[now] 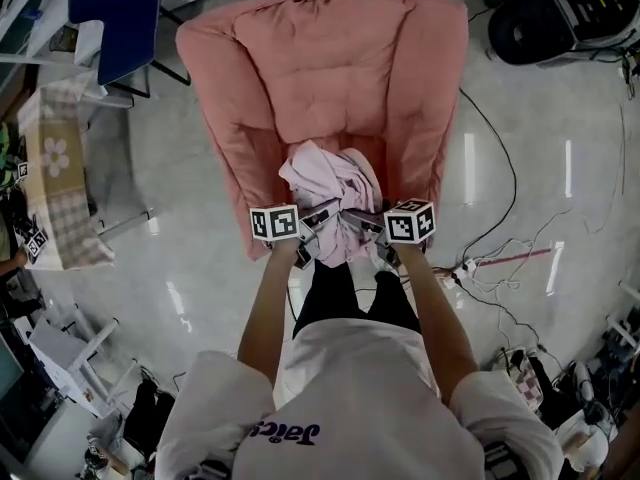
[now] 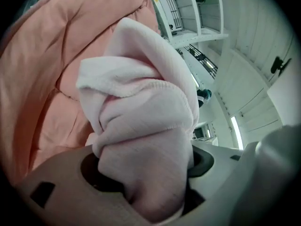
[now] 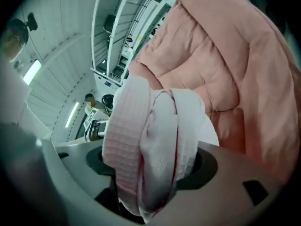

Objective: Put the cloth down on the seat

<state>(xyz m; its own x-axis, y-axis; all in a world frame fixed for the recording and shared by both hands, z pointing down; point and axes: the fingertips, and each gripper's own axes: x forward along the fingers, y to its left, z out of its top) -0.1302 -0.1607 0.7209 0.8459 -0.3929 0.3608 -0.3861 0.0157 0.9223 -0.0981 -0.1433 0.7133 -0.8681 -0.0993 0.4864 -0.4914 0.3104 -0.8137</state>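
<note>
Both the left claw point(image 1: 318, 220) and right claw point(image 1: 362, 220) stand wide, the cloth point(image 1: 328, 178) loose between their jaws on the seat point(image 1: 320, 130) just ahead; the release seems underway, so next draw both back clear.

My left arm point(image 1: 264, 313) and right arm point(image 1: 437, 313) reach forward side by side; my left grey two-jaw tool point(image 1: 316, 223) and right grey two-jaw tool point(image 1: 364, 221) stand with jaws wide.
</note>
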